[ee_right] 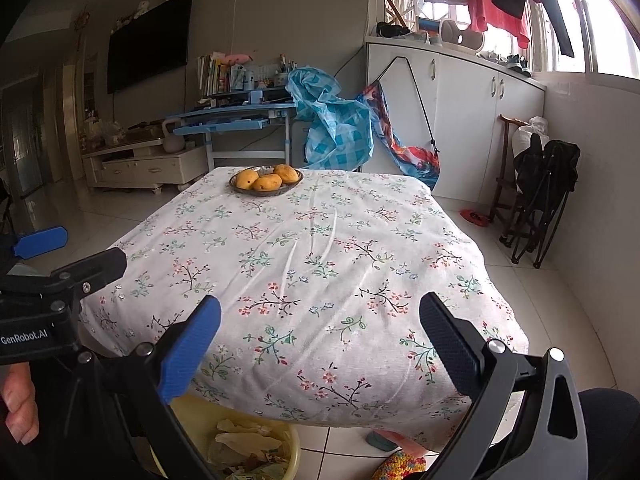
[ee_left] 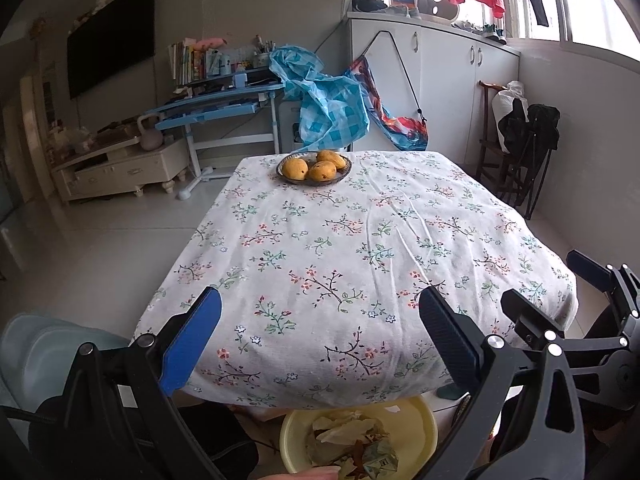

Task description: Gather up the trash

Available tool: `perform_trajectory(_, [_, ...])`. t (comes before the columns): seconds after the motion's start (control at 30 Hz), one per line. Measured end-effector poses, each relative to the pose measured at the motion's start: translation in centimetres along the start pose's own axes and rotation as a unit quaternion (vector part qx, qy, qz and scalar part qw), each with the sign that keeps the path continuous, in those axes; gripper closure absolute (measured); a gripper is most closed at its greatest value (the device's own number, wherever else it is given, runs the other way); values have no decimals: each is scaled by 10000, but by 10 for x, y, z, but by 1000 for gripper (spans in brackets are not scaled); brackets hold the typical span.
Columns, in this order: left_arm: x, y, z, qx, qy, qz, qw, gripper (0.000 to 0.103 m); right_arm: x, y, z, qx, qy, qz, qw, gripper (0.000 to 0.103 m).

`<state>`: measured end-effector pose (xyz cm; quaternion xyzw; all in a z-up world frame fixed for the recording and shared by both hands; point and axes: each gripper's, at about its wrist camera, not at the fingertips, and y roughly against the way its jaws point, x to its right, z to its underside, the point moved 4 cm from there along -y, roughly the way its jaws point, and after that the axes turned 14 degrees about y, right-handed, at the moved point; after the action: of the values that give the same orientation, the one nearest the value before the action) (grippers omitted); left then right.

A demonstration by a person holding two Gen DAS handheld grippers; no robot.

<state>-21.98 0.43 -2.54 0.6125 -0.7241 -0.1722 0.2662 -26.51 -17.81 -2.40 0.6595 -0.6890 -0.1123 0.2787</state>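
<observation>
"GenRobot.AI" stands in white on the left hand-held gripper (ee_right: 72,254) body; nothing else legible.

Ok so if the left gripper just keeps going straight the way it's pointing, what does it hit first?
Probably the flowered tablecloth: the open left gripper looks slightly downward across the table, so it would likely meet bare cloth around the middle. The dish of mangoes lies further on, at the far edge. Depth is hard to judge.
</observation>
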Motion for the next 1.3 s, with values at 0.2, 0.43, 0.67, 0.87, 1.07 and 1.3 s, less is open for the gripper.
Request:
perform_trajectory(0.2, [0, -6, -1, -128, 80, 6, 9999, 7, 0, -4, 1, -80, -98, -69, 9999, 8])
perform_trajectory(0.43, [-4, -12, -1, -261, 182, -40, 9995, 7, -5, -8, 0, -149, -130, -164, 9997, 8])
perform_trajectory(0.67, [-12, -20, -3, -392, 336, -171, 9985, 7, -8, -11, 0, -194, -134, -229, 9995, 8])
perform_trajectory(0.87, [-14, -21, -4, -416, 363, -185, 9983, 7, -11, -12, -1, -208, -107, -271, 9994, 8])
perform_trajectory(1.07, [-15, -21, -4, -410, 366, -195, 9983, 7, -11, -13, -1, -214, -109, -278, 9993, 8])
perform_trajectory(1.3, [-14, -20, -4, -412, 363, -192, 9983, 7, -13, -13, -1, -222, -98, -289, 9993, 8])
